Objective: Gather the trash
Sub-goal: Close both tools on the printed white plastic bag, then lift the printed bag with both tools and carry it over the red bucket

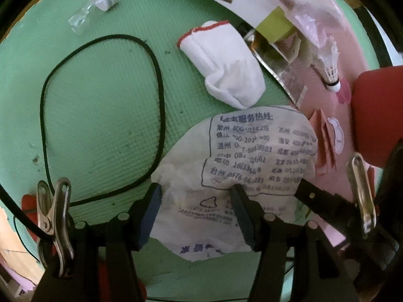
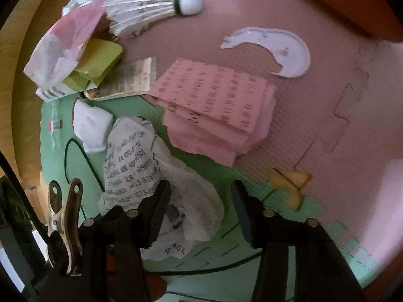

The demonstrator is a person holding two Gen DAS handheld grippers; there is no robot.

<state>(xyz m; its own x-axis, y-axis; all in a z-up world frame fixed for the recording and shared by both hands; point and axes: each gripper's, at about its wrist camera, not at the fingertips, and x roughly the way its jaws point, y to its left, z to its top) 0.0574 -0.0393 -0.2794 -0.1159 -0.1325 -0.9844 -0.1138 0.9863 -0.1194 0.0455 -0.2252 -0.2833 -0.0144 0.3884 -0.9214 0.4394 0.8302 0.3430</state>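
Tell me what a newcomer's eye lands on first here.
The crumpled white printed bag dominates, lying on the green mat right under both open grippers. Behind it sit a folded white sock and a black cord loop; a shuttlecock lies on the pink mat.

White bag (image 1: 252,151) with blue print, green mat (image 1: 100,100) (pink beside it), white red-trimmed glove (image 1: 226,63).

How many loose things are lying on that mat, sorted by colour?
White: 4 - crumpled printed bag, glove, shuttlecock, curved plastic shard
Pink: 1 - folded paper
Green-yellow: 1 - packet
Black: 1 - cord loop
Clear: 1 - bottle
Total: 8
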